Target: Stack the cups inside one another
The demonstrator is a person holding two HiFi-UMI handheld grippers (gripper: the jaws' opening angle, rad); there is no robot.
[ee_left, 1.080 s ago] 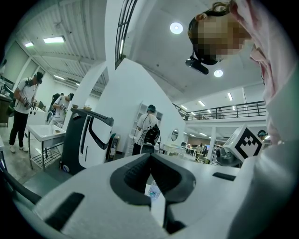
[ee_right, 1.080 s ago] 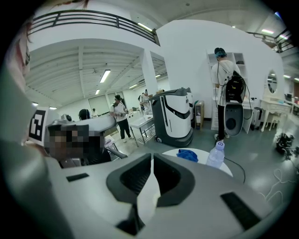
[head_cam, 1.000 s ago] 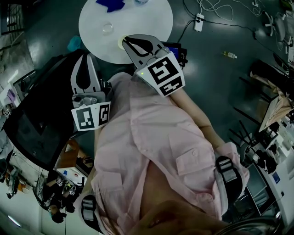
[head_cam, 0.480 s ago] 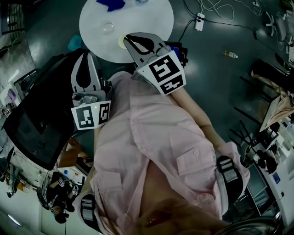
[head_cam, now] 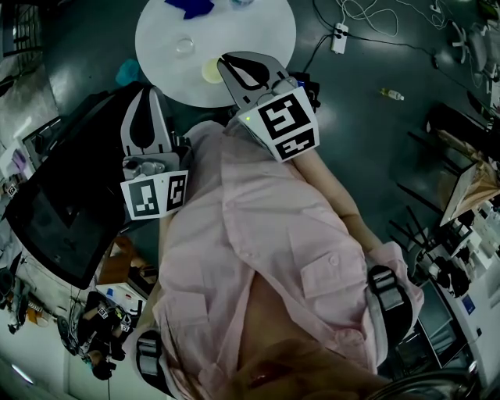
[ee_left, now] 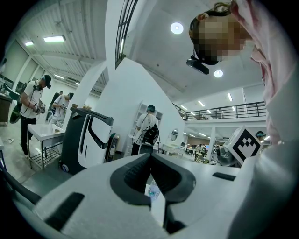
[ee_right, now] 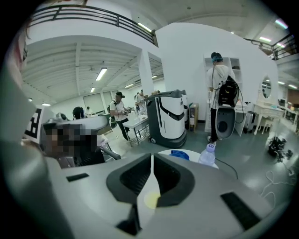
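In the head view, a round white desk (head_cam: 254,27) is seen at the far side. A clear cup (head_cam: 184,47) and a yellowish cup (head_cam: 211,72) are set apart on its near left part. The right gripper (head_cam: 226,61) is held just beside the yellowish cup, and the left gripper (head_cam: 148,94) is held off the desk. In the left gripper view, the fingers (ee_left: 140,170) are clenched on nothing. In the right gripper view, the fingers (ee_right: 140,175) are likewise clenched and empty, and the yellowish cup (ee_right: 152,200) is glimpsed beyond them.

Before you, the round white table (head_cam: 254,43) carries a crumpled blue cloth (head_cam: 187,7), a clear plastic bottle (ee_right: 207,155), a clear plastic cup (head_cam: 184,46) and a pale yellow cup (head_cam: 211,72).
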